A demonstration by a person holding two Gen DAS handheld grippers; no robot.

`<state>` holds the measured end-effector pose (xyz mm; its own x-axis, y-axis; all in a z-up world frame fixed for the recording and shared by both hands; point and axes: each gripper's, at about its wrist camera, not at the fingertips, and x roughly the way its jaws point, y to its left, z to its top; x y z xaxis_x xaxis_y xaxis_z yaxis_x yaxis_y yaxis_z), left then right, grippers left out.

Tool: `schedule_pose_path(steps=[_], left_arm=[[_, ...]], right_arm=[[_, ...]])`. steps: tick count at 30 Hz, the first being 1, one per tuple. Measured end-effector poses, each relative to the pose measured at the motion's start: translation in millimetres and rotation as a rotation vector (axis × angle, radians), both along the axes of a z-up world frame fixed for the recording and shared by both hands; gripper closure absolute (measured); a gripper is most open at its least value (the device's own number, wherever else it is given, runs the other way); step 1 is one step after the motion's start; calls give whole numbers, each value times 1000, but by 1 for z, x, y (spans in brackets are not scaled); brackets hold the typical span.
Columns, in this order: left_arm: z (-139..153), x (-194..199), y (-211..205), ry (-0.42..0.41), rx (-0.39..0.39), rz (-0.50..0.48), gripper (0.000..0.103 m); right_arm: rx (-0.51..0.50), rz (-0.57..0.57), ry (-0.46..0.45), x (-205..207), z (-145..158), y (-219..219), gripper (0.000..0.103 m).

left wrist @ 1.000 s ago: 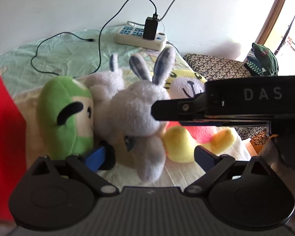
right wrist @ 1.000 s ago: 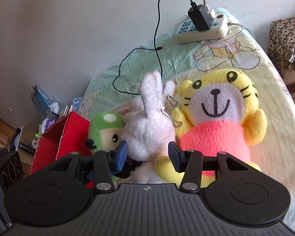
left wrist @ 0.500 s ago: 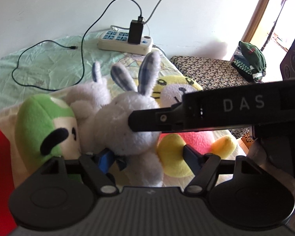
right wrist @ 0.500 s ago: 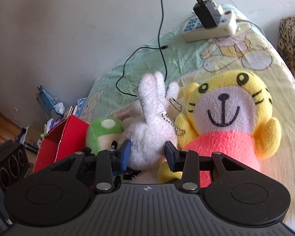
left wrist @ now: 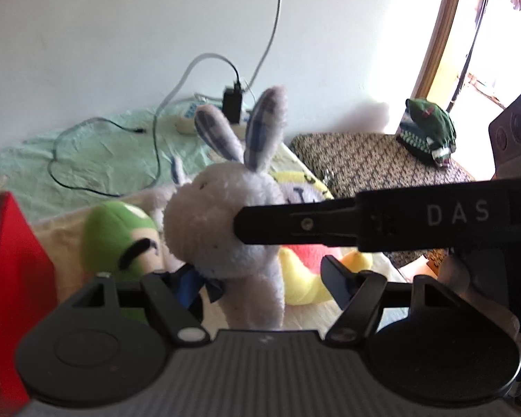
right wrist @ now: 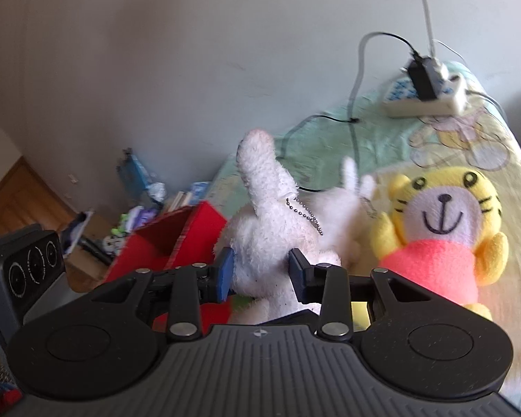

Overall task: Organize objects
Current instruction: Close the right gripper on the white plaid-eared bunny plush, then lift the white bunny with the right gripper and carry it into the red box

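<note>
1. Right gripper (right wrist: 260, 272) has clamped its jaws on the white rabbit plush (right wrist: 271, 239) and lifted it off the bed (right wrist: 330, 139); a second ago it lay among the toys.
2. Left gripper (left wrist: 260, 283) jaws stay wide, holding nothing, just under the plush.
3. Red box (right wrist: 170, 239) sits near; contents not visible.
4. Tiger plush (right wrist: 441, 229) and green plush (left wrist: 118, 239) remain on the bed.

A bed (right wrist: 496, 146) with a pale green cartoon sheet carries a white power strip (right wrist: 423, 99), a black cable (left wrist: 87, 160), a yellow tiger plush (right wrist: 444, 229) and a green plush (left wrist: 118, 239).
</note>
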<state>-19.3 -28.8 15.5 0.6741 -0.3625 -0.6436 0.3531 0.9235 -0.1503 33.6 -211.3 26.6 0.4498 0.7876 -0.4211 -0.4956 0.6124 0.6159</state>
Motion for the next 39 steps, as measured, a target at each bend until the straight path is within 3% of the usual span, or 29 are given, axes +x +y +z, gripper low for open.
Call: schedule_pose_path(steps=[8,17,24,30,39], left_arm=[[39,-34,35,-116,36,163,31],[67,-48,135,-187,89,385,31],[54,-49,238,-146,147,468,31],[26,-53,307,-45,187,486,31],[-6,-37,358,46,209,447,32]], right_arm=[[118,113,-59,-3,24,41,65],[183,288,-64,7,45,158,66],[231,324,146,18,27,274,67],[230,295,377,20,-6,353,68],[184,191,611,22,-49,382,68]])
